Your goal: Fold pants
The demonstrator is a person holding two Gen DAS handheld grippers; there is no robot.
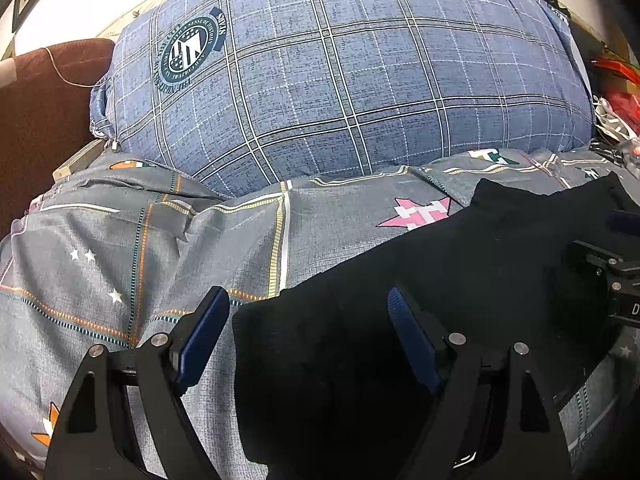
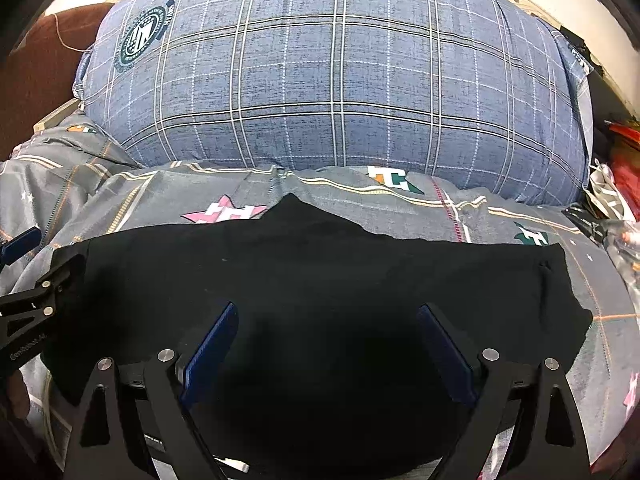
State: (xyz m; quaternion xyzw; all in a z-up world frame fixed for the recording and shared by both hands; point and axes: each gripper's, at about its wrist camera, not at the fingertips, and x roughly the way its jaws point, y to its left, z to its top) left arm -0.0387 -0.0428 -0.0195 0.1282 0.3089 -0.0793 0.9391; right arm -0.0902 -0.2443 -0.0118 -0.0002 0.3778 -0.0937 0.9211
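Note:
Black pants [image 2: 320,280] lie spread flat on the grey patterned bed sheet [image 2: 460,208]; they also show in the left wrist view [image 1: 440,264]. My left gripper [image 1: 306,300] is open, low over the pants' left edge, one finger over the sheet and one over the cloth. It appears at the left edge of the right wrist view [image 2: 24,276]. My right gripper [image 2: 326,316] is open and empty above the middle of the pants. It shows at the right edge of the left wrist view [image 1: 608,272].
A large blue plaid pillow [image 1: 340,80] fills the back of the bed. A brown cushion [image 1: 44,112] is at the far left. Red and white clutter [image 2: 616,168] sits at the right edge.

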